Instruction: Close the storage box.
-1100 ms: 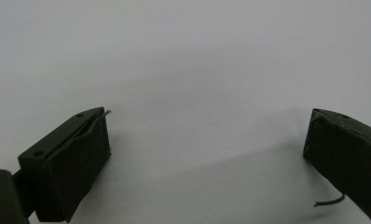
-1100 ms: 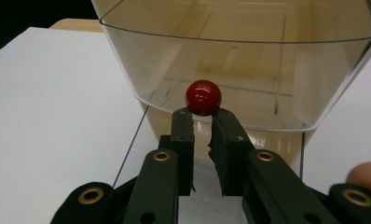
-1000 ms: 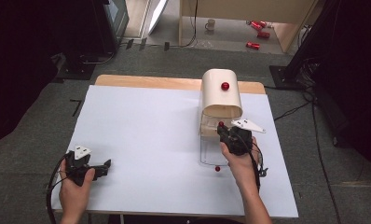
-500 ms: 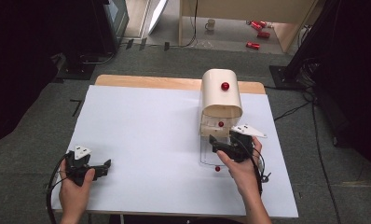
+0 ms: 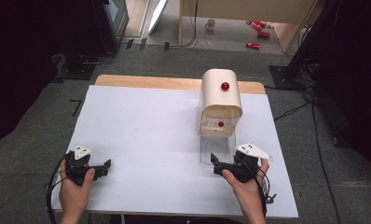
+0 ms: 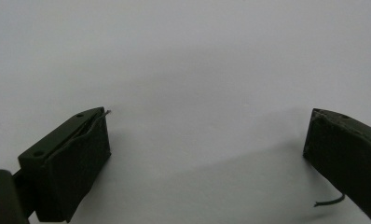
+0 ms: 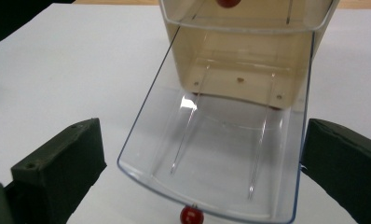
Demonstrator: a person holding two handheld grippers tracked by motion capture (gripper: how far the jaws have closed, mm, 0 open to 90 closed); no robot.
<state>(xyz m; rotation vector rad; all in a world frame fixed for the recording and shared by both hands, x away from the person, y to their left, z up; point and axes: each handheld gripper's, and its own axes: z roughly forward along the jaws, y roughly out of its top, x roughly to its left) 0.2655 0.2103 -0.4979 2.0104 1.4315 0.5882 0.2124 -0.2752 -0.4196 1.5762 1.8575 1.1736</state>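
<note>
On the white table, the right tool, jaws apart, faces a clear drawer pulled from a cream cabinet; the left tool rests with its jaws spread.

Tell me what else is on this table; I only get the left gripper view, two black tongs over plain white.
Observer: A small cream cabinet stands toward the far right side.
Visitor: Closed up?
Observer: No, its clear bottom drawer is pulled out; I see nothing inside it.
Visitor: And the other tongs?
Observer: The right tongs are open, with one jaw at each side of the drawer's front, near its red knob.
</note>
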